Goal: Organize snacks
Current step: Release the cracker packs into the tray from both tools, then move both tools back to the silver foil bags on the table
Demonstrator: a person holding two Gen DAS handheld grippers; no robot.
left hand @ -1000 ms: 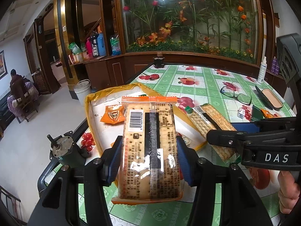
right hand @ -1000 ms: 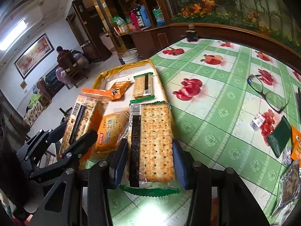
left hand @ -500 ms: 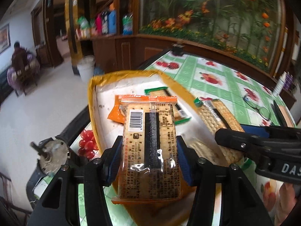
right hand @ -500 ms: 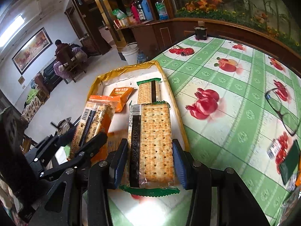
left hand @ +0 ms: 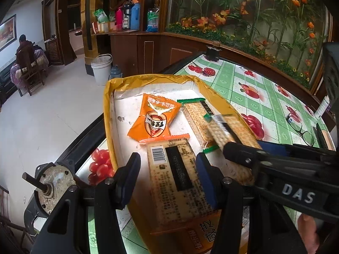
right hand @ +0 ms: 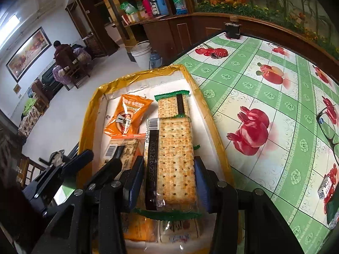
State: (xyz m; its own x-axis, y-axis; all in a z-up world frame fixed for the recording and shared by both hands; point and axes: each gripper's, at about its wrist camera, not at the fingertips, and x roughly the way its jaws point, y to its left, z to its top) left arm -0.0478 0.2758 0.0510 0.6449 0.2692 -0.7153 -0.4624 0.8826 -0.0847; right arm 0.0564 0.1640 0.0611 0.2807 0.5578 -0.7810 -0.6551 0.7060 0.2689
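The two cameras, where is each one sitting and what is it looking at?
Left wrist: sits on the left gripper, looking down along its fingers at an orange-edged cracker pack over the yellow-rimmed tray; the right gripper and a bit of hand show at its right.
Right wrist: sits on the right gripper, looking down at a green-edged cracker pack over the same tray; the left gripper shows at its left.
Both see: the tray, the orange snack bag and the green tablecloth.
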